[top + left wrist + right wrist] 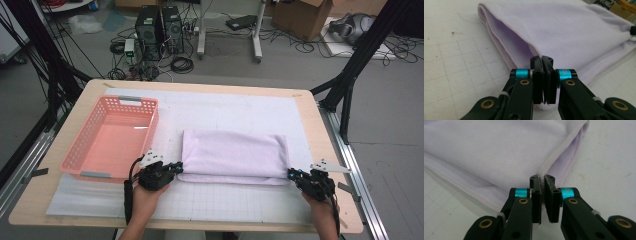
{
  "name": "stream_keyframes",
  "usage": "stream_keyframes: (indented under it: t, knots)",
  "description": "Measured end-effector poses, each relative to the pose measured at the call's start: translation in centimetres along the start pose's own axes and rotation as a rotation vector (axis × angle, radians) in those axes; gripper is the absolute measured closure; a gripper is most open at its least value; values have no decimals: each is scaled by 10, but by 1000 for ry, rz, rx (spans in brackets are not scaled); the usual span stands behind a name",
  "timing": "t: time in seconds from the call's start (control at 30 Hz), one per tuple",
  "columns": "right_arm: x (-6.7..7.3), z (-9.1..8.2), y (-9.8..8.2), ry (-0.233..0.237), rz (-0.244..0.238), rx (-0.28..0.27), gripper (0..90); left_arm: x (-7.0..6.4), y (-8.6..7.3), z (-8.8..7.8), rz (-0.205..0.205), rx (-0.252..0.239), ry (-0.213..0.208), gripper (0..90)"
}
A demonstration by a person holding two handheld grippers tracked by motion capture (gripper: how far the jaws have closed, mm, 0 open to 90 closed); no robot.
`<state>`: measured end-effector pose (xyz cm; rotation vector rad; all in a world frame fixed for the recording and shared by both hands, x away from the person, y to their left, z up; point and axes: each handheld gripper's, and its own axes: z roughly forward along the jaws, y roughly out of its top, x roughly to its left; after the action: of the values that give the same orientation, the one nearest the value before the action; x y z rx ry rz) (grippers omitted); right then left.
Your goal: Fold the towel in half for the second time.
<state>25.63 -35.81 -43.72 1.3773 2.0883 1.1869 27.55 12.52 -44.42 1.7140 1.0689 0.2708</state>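
Wooden and covered by a white gridded mat (240,205), the surface (320,150) stands before a floor strewn with cables, two computer towers (159,30) and a cardboard box (300,17). At the near left corner of a folded lilac towel (232,155), the left gripper (176,169) has its jaws pressed together on the cloth; the left gripper view shows the hem (546,107) pinched between the pads, with the towel's layered folds (499,47) opening just beyond. The left hand (147,195) comes up from the bottom edge, forearm angled slightly inward, gripper pointing right toward the towel. At the near right corner, the right gripper (291,174) is likewise clamped on the towel's edge, the stitched hem (554,160) running into the gap between its pads. The right hand (320,205) reaches in from the bottom right, gripper pointing left. The towel lies flat in the middle of the mat, and a pink plastic basket (80,150) sits just beside it on the left.
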Motion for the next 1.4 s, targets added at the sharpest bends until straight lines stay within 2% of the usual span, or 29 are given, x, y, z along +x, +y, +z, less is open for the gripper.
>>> stream_keyframes:
  t: [0.1, 0.23, 0.33, 0.4, 0.43, 0.47, 0.5, 0.53, 0.57, 0.63, 0.7, 0.77, 0.83, 0.9, 0.97, 1.03, 1.17, 1.27, 1.33, 1.4]
  knots:
    - [1, -8, 1, 15, 6, -23, 848, 0, 0, -7, -5, -15, -18, 871]
    - [3, -17, 2, 41, 6, -25, 849, 0, -3, -15, -13, -9, -28, 871]
    - [6, -20, 0, 60, 5, -1, 848, -1, -6, -19, -16, 0, -28, 871]
    - [7, -19, -3, 49, 0, 29, 842, -1, -11, -20, -22, 19, -27, 868]
    - [6, -16, -5, 48, 5, 63, 812, 0, -13, -19, -30, 35, -27, 860]
    - [5, -13, -6, 43, 12, 100, 742, 0, -16, -18, -32, 54, -21, 830]
    - [5, -11, -8, 11, 9, 98, 656, 0, -16, -17, -32, 59, -1, 762]
    - [5, -12, -8, -9, 13, 79, 620, 0, -16, -17, -31, 56, 16, 651]
    - [6, -14, -6, -14, 22, 59, 602, 0, -14, -18, -23, 43, 20, 605]
    - [9, -20, -2, -53, -15, -4, 580, -3, -11, -20, 11, -5, 32, 563]
    - [13, -23, 0, -80, -60, -48, 584, -6, -8, -20, 52, -50, 41, 566]
    - [16, -21, -1, -60, -81, -87, 618, -9, -7, -18, 99, -76, 46, 598]
    - [18, -14, -1, -7, -81, -81, 649, -10, -6, -13, 113, -64, 20, 628]
    - [21, -3, -2, 20, -103, -45, 676, -12, -7, -6, 134, -31, 23, 648]
    - [24, 7, -3, 16, -124, 5, 674, -13, -8, 0, 142, 18, 41, 652]
    - [25, 13, -5, -14, -135, 58, 666, -14, -9, 4, 139, 52, 73, 649]
    - [22, 10, -8, -21, -146, 63, 660, -14, -9, 6, 133, 97, 102, 639]
    - [19, 5, -9, -13, -124, 61, 649, -13, -10, 3, 131, 99, 106, 638]
    - [19, 1, -9, -8, -121, 44, 613, -10, -11, -1, 114, 100, 107, 572]
    - [18, -5, -9, 7, -132, 3, 573, -7, -12, -5, 92, 77, 103, 489]
